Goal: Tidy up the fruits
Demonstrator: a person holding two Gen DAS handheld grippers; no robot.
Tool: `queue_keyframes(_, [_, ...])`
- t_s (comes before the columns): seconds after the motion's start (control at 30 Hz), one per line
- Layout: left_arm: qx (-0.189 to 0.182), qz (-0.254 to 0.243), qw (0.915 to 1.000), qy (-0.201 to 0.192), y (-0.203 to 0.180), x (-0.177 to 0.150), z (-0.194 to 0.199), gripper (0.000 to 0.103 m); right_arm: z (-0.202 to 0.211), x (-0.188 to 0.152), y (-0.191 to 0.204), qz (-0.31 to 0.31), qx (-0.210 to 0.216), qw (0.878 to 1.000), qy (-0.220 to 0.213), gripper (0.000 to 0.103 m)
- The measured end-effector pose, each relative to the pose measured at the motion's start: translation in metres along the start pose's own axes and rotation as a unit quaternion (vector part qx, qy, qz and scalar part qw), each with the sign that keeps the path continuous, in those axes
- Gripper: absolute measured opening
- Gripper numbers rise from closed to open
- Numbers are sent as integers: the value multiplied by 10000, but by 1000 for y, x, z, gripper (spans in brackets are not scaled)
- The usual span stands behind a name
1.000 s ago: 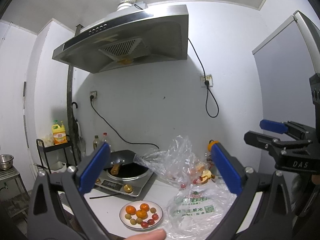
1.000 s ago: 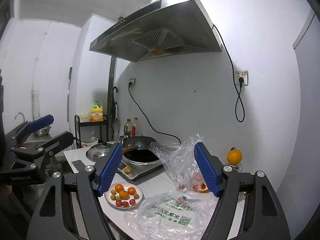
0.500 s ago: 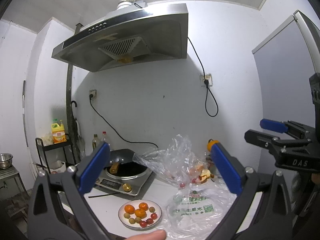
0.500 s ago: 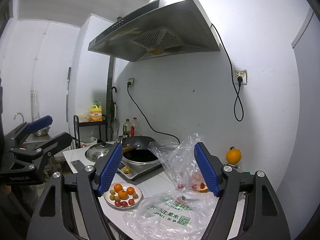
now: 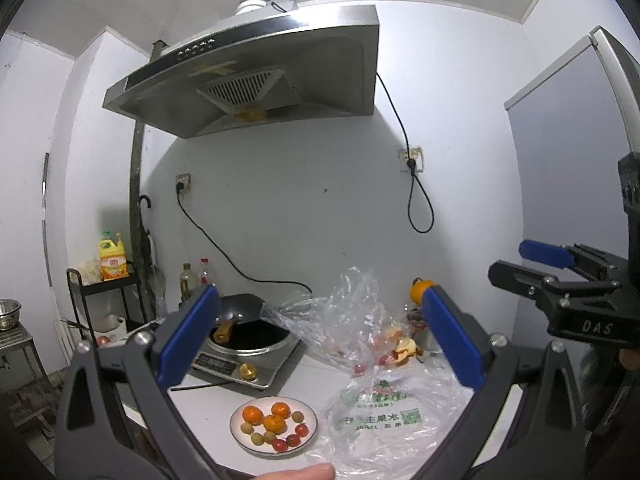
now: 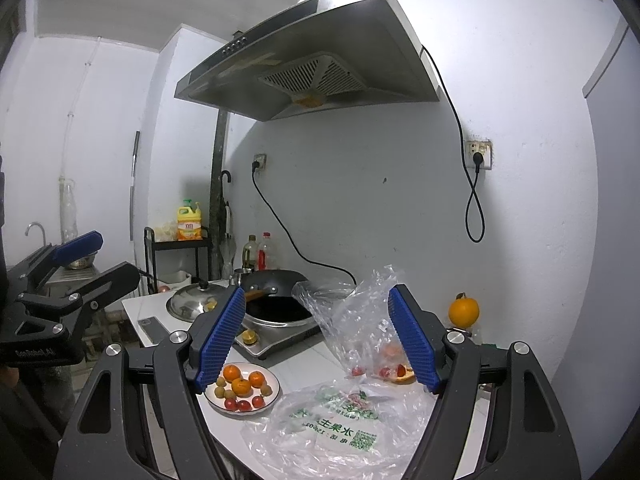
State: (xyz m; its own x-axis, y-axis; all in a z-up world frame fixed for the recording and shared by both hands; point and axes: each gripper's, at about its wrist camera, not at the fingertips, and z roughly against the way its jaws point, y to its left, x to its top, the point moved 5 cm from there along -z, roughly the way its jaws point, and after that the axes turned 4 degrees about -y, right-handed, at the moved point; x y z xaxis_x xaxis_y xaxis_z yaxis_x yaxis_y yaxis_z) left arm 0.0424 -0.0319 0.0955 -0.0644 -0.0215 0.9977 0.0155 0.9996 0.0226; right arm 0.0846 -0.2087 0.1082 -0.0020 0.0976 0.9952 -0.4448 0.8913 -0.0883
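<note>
Well above the white worktop point(image 6: 304, 356), both grippers are held level and apart from everything on it. The left gripper point(image 5: 316, 340) has its blue pads spread wide with nothing between them, and the right gripper point(image 6: 316, 340) is likewise spread and empty. On the worktop sits a white plate point(image 6: 275, 380) holding the fruits point(image 6: 240, 386): three small oranges, a few pale green round ones and several little red ones, all grouped inside its rim. Just beside the plate, to its right in both views, lies a flat clear plastic bag point(image 6: 340, 432) printed with green lettering. Behind that stands a second, crumpled clear bag point(image 6: 360, 312) with its mouth up, and some red and orange pieces show at its foot. A single orange point(image 6: 463, 311) rests near the wall at the far right, well apart from the plate. Behind the plate a dark wok point(image 6: 276, 300) sits on a steel cooker point(image 6: 280, 332) under the range hood point(image 6: 312, 68), with a steel lid point(image 6: 192, 300) to the left. A fingertip point(image 5: 296, 472) shows at the bottom edge of the left view.
</note>
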Motion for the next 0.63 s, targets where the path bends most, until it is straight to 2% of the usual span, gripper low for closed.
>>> queue_keyframes(0.57, [-71, 31, 10000, 40, 0, -2, -3, 102, -1, 0, 0, 35, -19, 10000, 35, 77])
queue_keyframes(0.63, [-165, 65, 9998, 65, -1, -2, -4, 102, -1, -1, 0, 39, -27, 10000, 46, 77])
